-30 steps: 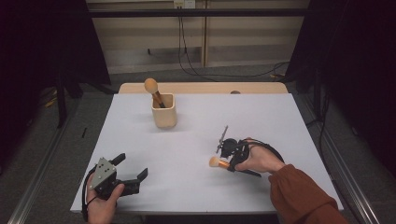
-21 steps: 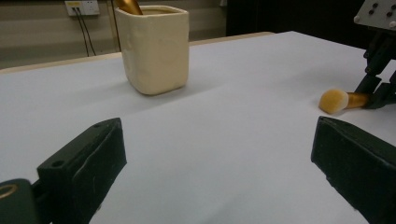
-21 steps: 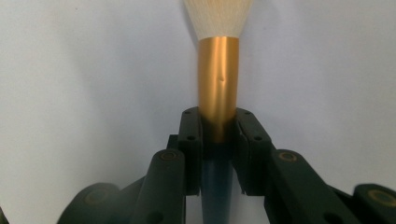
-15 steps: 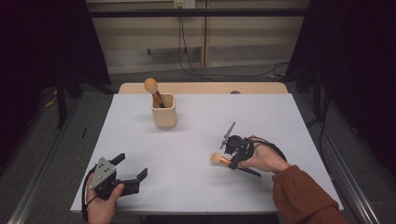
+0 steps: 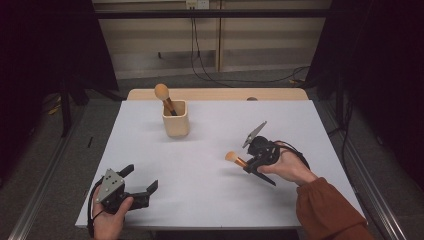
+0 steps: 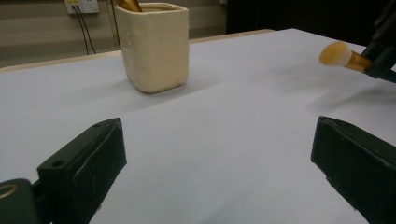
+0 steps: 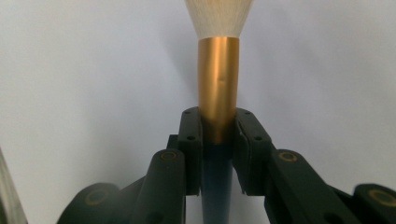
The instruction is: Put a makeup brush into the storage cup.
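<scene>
The makeup brush (image 5: 235,159) is clamped by its gold ferrule in the closed right gripper (image 5: 248,163), right of frame centre, bristles clear of the white table (image 5: 210,200), presumably for transfer to the cream holder (image 5: 176,118) at upper centre. The left gripper (image 5: 142,182), lower left, is held wide open and empty.

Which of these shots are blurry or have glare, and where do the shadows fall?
High view: dim surroundings, sharp, soft shadows beside the cup on the table. Left gripper view: near fingers soft, the brush slightly blurred. Right gripper view: brush bristles washed out, a faint sheen on its gold ferrule, the fingers fairly sharp.
</scene>
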